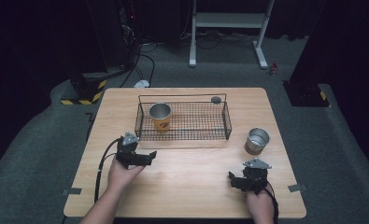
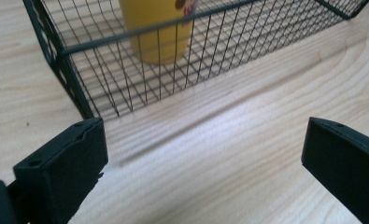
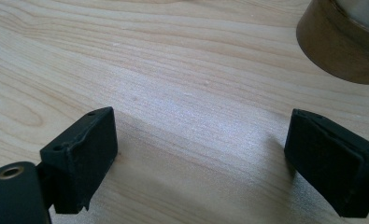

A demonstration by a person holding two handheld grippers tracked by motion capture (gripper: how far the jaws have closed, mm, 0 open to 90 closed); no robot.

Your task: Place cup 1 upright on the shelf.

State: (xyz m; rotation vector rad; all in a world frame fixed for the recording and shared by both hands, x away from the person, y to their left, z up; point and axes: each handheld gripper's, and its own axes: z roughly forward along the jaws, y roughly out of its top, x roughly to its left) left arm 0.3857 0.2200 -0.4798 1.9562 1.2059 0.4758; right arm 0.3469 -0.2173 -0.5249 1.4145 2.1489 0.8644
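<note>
Two cups are in play: a yellow cup (image 1: 160, 116) stands upright at the left end of the wire basket (image 1: 227, 122), and a brown cup (image 1: 257, 140) stands upright on the bare desk (image 1: 191, 177), just right of the basket and apart from it. Both claws are empty with jaws wide apart; the left claw (image 1: 145, 158) hovers near the basket's front left corner, and the right claw (image 1: 233, 181) rests low over the desk, short of the brown cup. Judging by the layout, the brown cup looks like the next thing to go into the basket, and the risks follow from that. In the right gripper view the cup (image 3: 343, 44) sits off to the upper right rather than between the jaws, so a straight push forward would likely strike its wall with one jaw and tip or skid it. Its smooth metal lining and round side may slip if gripped too near the rim. Carried too low, the cup's base could catch the basket's top wire; set down too far left, it could knock the yellow cup. The left claw sits close to the mesh (image 2: 126, 79) and could snag or drag the light basket if it swings in.
</note>
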